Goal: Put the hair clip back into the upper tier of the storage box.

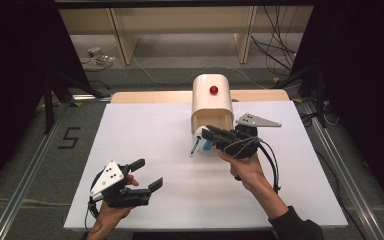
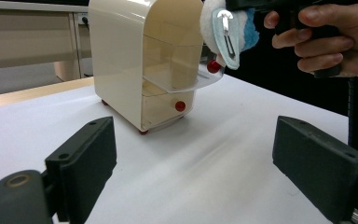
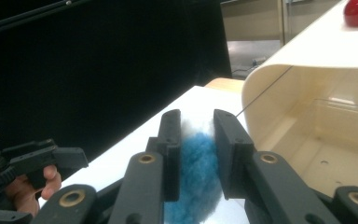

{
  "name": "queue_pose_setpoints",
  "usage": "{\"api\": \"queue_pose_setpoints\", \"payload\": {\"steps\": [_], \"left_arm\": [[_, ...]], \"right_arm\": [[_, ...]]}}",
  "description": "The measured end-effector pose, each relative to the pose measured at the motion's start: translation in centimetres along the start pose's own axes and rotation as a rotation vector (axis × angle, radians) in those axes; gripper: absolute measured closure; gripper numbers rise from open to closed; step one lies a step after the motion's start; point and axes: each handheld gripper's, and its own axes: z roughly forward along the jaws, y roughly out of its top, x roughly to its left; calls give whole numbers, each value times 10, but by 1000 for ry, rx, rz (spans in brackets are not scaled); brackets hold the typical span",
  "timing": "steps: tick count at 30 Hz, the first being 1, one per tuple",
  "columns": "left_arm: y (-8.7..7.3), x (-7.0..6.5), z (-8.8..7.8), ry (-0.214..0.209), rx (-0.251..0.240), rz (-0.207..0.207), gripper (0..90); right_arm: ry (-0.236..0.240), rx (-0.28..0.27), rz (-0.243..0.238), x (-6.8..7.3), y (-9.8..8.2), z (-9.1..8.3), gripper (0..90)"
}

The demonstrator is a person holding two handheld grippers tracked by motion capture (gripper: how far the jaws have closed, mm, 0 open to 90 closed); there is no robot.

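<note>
Blue-and-white fluffy plush toy, pinched in the right gripper jaws, hangs centre-frame seemingly facing the cream plastic cabinet opening; left gripper jaws spread.

Cabinet at the table's far edge, open front toward the person, plush toy just before that opening between right gripper jaws, left gripper near left, well apart.

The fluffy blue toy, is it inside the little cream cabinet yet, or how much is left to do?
Not yet. Done: the right gripper has the fluffy blue and white toy squeezed between its jaws, off the table, and the cream cabinet's upper clear drawer stands open. In hand: the toy is at the cabinet's open front. Probably left: putting it in. The left gripper waits open.
</note>
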Motion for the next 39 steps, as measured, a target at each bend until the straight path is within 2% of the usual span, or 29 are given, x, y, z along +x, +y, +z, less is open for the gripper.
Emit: {"api": "queue_pose_setpoints", "payload": {"steps": [22, 39], "left_arm": [[0, 0, 0, -1, 1, 1, 131], [0, 0, 0, -3, 3, 1, 131]], "right_arm": [[-81, -89, 80, -24, 10, -11, 743], [-150, -137, 103, -35, 11, -11, 742]]}}
